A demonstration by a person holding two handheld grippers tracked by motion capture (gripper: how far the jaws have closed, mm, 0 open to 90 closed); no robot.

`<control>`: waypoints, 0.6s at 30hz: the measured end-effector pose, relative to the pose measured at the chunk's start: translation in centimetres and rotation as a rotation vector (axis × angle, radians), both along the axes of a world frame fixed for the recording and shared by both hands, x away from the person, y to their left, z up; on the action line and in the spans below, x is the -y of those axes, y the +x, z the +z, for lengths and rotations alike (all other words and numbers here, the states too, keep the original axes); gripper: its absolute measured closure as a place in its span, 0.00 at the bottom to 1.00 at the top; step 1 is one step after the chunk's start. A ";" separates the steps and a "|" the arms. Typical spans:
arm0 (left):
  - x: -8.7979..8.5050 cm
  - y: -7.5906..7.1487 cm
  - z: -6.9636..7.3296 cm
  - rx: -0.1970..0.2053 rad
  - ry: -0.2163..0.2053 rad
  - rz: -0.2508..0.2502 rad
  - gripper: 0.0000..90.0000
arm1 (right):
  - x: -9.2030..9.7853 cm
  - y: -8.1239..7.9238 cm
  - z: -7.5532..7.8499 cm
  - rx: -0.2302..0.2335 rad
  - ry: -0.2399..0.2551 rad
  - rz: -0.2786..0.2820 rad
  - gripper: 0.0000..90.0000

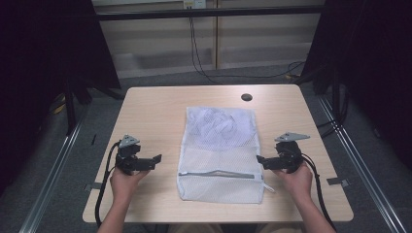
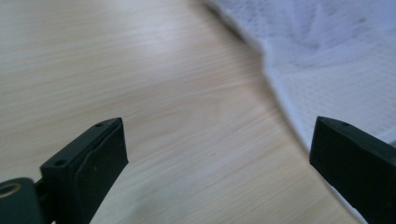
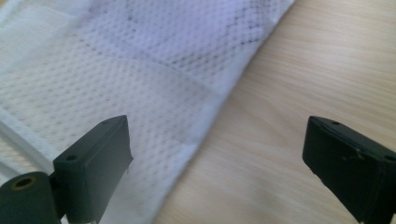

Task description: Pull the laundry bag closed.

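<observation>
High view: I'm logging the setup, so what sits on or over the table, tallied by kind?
White mesh laundry bag: 1
Handheld grippers: 2, the left gripper and the right gripper, both open
Black round cap in the tabletop: 1
Total: 4

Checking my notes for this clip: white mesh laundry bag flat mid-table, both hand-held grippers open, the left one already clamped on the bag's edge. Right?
Not quite. The left hand-held gripper grips nothing: the high view shows it apart from the mesh laundry bag. The right hand-held gripper is open too.
</observation>
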State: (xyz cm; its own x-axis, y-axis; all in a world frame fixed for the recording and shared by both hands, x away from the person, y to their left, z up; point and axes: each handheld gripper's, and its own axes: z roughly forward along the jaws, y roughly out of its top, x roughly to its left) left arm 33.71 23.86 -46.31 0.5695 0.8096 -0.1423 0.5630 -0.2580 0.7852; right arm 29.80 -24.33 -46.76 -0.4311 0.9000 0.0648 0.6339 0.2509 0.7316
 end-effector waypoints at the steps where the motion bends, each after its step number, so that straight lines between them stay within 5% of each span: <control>1: 0.2 0.0 0.1 -0.005 -0.017 -0.010 0.05 | -0.3 -0.1 0.2 -0.007 0.008 0.002 0.09; 4: 0.8 -0.1 0.1 -0.018 0.003 -0.039 0.06 | -1.2 -0.1 0.9 0.003 0.025 0.020 0.09; 18: 1.9 -0.5 0.6 -0.052 -0.025 -0.110 0.08 | -4.8 -0.2 2.0 -0.036 0.041 0.112 0.12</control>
